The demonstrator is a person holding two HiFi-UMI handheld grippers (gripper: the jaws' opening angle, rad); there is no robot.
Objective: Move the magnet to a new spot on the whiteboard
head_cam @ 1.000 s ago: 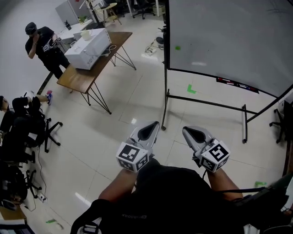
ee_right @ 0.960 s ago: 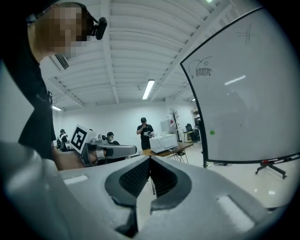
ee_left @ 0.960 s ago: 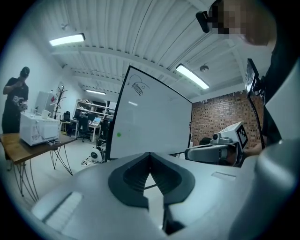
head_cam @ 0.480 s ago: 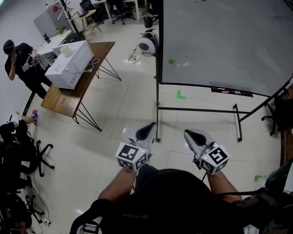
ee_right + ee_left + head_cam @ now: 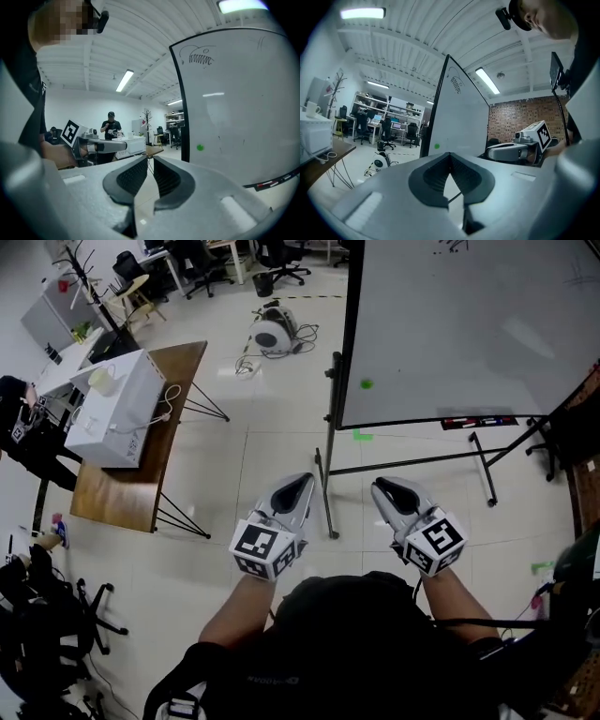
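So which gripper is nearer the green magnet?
Right. In the head view the right gripper, empty jaws just opening, is straight below the magnet; the left gripper is further left.

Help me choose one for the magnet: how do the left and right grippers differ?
Left gripper: jaws closed together. Right gripper: jaws slightly apart, just been opening. Left sits beyond the whiteboard's left edge; right sits in front of it. Both are empty and short of the magnet.

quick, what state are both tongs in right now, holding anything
left tongs: shut, tips touching, nothing held.
right tongs: slightly open, jaws have just been opening, nothing between them.
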